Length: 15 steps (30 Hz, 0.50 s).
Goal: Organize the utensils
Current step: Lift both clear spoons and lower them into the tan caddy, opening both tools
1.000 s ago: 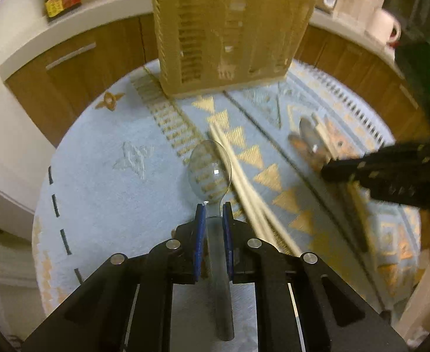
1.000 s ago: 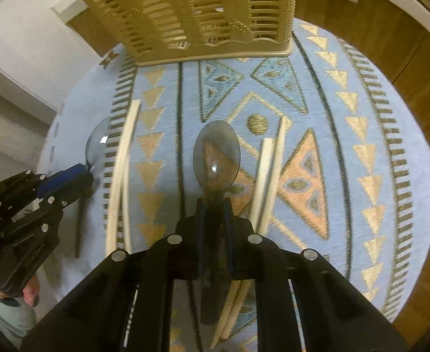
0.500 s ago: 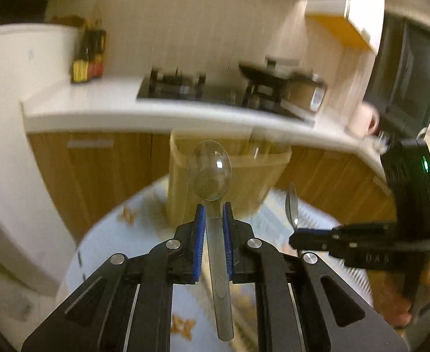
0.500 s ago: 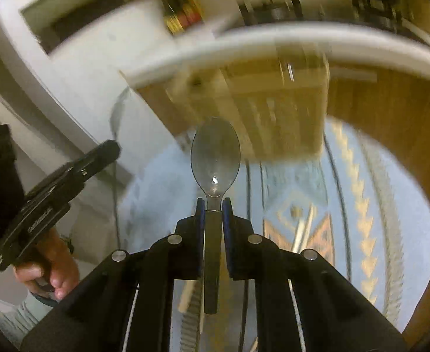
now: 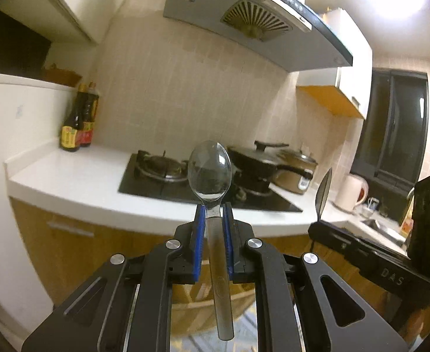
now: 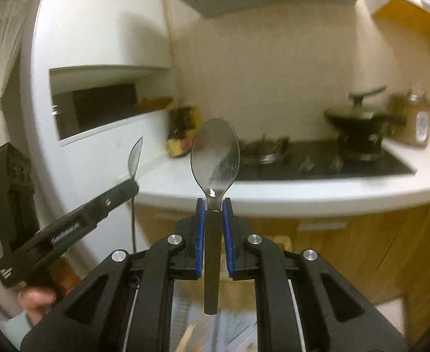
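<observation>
The left gripper is clamping the neck of a silver-handled spoon between its blue pads. The spoon is standing upright, bowl uppermost, and its handle is running back between the fingers toward the camera. Taking the black gas hob as landmark, the bowl of this spoon is appearing directly in front of the hob's middle, well above the wooden cabinet fronts.

The right gripper is clamping a second spoon, the dark-handled spoon, at the neck in the same manner. Its jaws are closed onto the handle, bowl pointing up. In the right wrist view, this bowl is appearing at the left end of the hob.

Each gripper is visible in the other's camera. In the left wrist view, the right gripper is sitting to the right of the hob, with its spoon seen edge-on. In the right wrist view, the left gripper is sitting to the left of the hob, with its spoon also edge-on, and the person's hand is gripping its body.

Two dark sauce bottles are standing on the white counter to the left of the hob. A black pan is resting on the hob's right burner, and a white kettle is standing farther right.
</observation>
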Available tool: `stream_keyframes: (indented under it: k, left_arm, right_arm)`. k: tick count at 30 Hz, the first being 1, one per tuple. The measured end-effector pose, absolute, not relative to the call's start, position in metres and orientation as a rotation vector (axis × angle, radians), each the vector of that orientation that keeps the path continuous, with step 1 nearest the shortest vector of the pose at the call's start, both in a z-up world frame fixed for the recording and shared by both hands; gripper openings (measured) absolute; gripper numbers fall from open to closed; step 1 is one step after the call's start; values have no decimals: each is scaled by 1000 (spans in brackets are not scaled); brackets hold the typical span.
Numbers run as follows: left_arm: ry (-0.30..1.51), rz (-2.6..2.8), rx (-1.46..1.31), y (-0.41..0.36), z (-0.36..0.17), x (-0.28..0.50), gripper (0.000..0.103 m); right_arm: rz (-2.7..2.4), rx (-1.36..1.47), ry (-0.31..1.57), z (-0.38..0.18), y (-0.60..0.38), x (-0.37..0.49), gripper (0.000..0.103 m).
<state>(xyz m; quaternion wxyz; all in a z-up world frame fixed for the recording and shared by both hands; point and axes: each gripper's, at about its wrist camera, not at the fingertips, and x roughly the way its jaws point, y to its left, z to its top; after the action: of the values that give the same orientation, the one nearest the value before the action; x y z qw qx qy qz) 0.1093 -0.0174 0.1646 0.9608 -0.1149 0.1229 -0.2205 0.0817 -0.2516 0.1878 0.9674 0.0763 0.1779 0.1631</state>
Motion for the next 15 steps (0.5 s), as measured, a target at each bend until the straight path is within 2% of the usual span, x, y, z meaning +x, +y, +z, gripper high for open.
stream_keyframes:
  k: [7, 15]
  left_arm:
    - [160, -458, -260, -28, 148, 136, 10]
    - [146, -395, -242, -51, 114, 161, 11]
  right_arm:
    - [228, 100, 264, 179, -250, 112, 10]
    - [153, 95, 261, 139, -255, 137, 10]
